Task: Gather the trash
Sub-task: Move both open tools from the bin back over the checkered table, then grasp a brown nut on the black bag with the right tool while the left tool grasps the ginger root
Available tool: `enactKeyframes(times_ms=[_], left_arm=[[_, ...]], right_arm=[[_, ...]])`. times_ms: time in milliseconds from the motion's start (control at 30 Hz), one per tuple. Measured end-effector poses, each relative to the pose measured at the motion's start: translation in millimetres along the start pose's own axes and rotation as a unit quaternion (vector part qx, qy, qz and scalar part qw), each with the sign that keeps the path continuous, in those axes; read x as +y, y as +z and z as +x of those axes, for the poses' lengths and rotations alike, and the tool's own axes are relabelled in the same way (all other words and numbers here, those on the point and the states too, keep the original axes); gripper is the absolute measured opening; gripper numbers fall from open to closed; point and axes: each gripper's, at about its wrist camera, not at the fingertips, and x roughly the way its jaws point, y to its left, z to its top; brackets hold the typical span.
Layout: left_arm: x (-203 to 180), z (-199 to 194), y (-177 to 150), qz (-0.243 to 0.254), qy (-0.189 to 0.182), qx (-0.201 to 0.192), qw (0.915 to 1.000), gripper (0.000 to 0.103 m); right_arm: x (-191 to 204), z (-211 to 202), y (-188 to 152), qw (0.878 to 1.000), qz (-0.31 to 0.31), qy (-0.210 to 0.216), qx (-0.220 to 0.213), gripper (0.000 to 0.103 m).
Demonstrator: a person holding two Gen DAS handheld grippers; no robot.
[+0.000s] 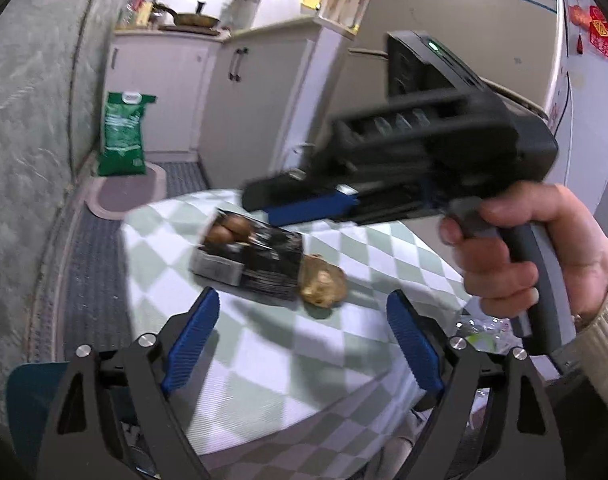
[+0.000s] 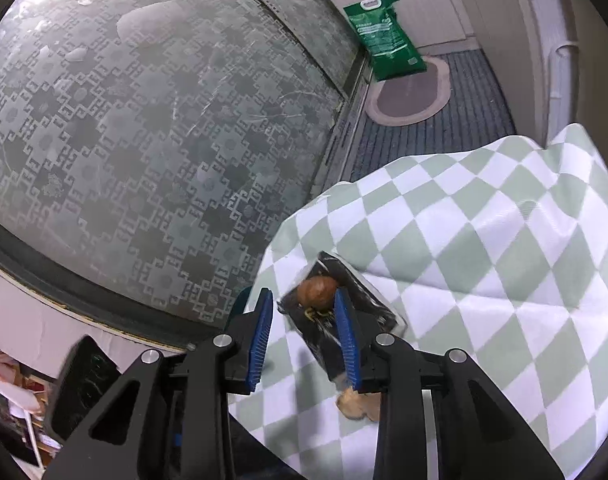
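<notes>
On a table draped in a green-and-white checked cloth [image 1: 287, 344] lies 1 black plastic tray [image 1: 259, 264] with what look like 2 brown round items at its far end in the left wrist view, though the right wrist view shows only 1 clearly [image 2: 318, 292]. Just beside the tray's near corner sits 1 tan crumpled lump [image 1: 323, 285], too blurred to name. Around the table the floor carries a grey ribbed mat [image 2: 444, 132] and 1 oval mat [image 2: 408, 98], with 1 green sack [image 1: 123, 134] standing upright against a patterned frosted glass panel [image 2: 143, 120]. Beyond are white cabinets [image 1: 171, 80], 1 pan on the counter [image 1: 195, 19] and 1 tall fridge [image 1: 484, 40]. Low over the cloth, the left gripper [image 1: 304, 344] has its 2 blue pads spread wide with nothing between them, the tray and lump lying ahead of its tips. Over the tray's near edge, the right gripper [image 2: 304, 340], gripped by a hand [image 1: 528, 248], has its jaws partly drawn in; 1 pad lies across the tray, but whether either pad presses on it I cannot tell.
</notes>
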Motion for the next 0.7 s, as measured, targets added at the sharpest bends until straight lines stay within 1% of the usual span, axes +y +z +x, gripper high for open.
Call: enactKeyframes(times_ms=[100,200,367,400,433,467,567,700], left_arm=[[-5.8,6.1,-1.6,-0.001,-0.009,0.009,0.9999,0.086],[-8.5,10.4,-4.0,-0.002,-0.013,0.016,0.9998,0.085],[-11.0,13.3,-3.7,-0.007,-0.019,0.017,0.9996,0.084],[-11.1,13.4,-3.7,-0.009,-0.020,0.016,0.9996,0.084],[-11.4,13.2,-3.9,-0.009,-0.020,0.016,0.9996,0.084],[-11.8,13.3,-4.3,-0.010,-0.020,0.016,0.9996,0.083],[-11.3,14.1,-3.3,-0.011,-0.021,0.017,0.9996,0.082],[-12.4,16.8,-2.2,-0.012,-0.016,0.021,0.9996,0.077]], right_arm=[[1.4,6.3,4.3,1.000,-0.004,-0.006,0.009,0.032],[2.5,13.4,6.3,0.999,-0.011,-0.024,0.019,0.032],[1.7,20.4,7.8,0.999,-0.019,-0.039,0.025,0.032],[0.9,22.1,7.6,0.999,-0.017,-0.040,0.025,0.031],[-0.2,23.3,7.6,0.999,-0.015,-0.038,0.023,0.025],[-1.6,24.0,8.0,0.999,-0.014,-0.039,0.024,0.020],[-3.1,25.1,8.3,0.999,-0.014,-0.038,0.023,0.020],[-3.5,20.8,8.3,0.999,-0.012,-0.031,0.019,0.020]])
